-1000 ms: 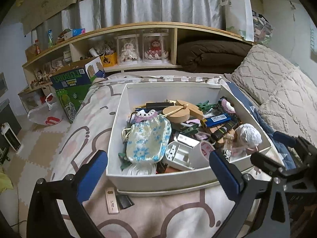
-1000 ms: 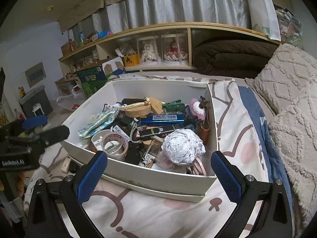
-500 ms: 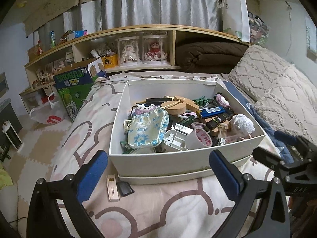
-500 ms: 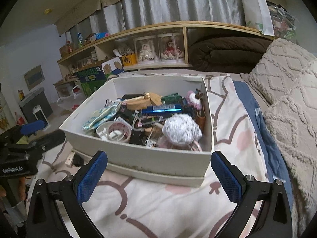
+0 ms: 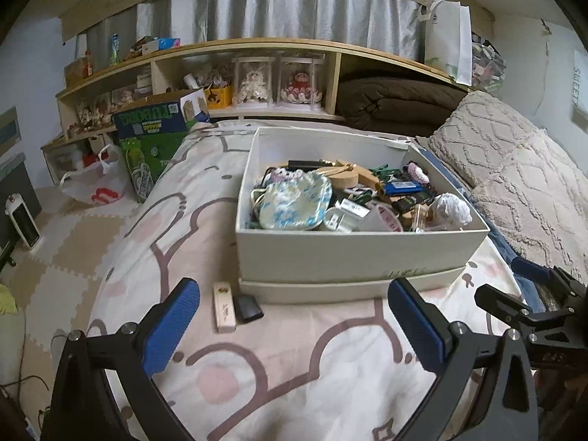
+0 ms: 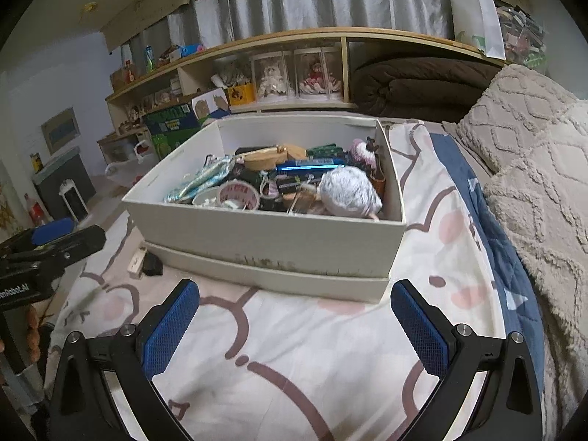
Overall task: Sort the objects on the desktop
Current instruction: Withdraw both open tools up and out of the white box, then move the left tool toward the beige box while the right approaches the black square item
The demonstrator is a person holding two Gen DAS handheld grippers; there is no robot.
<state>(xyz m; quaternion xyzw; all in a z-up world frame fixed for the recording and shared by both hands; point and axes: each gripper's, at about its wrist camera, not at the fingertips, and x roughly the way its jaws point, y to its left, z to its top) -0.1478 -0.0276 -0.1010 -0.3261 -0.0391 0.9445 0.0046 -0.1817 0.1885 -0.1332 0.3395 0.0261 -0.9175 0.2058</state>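
Jaws on both tools stand wide apart and hold nothing. Left gripper and right gripper hang low over the bedspread, short of the box.

White box sits on its lid in the middle of the bed, heaped with loose items: floral pouch at the left, tape roll, blue flat case, a round wooden piece, white crocheted bundle at the near right corner. Two pieces lie outside, just beside the box's near left corner: a pale wooden stick touching a small black block.

Risks, as judged from here:
- Heap is tangled; lifting one item may drag cords or neighbours over the rim.
- Soft bedding gives under pressure, so a push down on the stick could bury it, not seat it between the fingers.
- Stick and block touch; a wide grasp may catch both.
- Grippers work close together at the box front; a collision is possible.
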